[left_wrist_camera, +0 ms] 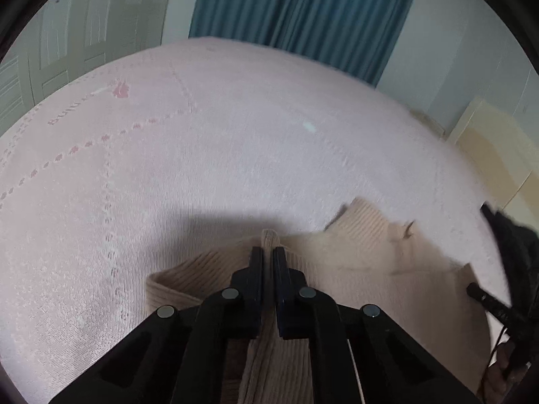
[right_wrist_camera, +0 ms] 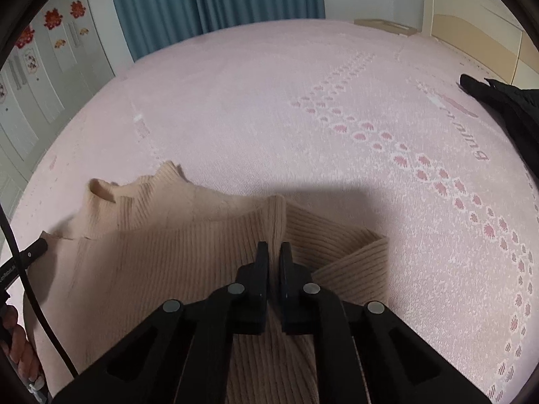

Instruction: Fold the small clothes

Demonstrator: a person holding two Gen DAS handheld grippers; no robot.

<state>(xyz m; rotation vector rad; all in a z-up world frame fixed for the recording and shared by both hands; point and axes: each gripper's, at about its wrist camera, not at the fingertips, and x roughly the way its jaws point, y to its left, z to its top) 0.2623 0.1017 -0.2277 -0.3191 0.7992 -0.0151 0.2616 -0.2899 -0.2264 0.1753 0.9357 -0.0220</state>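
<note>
A beige ribbed knit sweater lies on the pink bed sheet. My left gripper is shut on a raised fold of the sweater near its left shoulder. In the right wrist view the sweater shows its high collar at the left and a folded sleeve at the right. My right gripper is shut on a pinched ridge of the sweater near its right shoulder. The tip of the other gripper shows at the left edge.
The pink sheet with paw prints fills both views. A black garment lies at the right edge. A teal curtain, white wardrobe doors and a cream headboard ring the bed.
</note>
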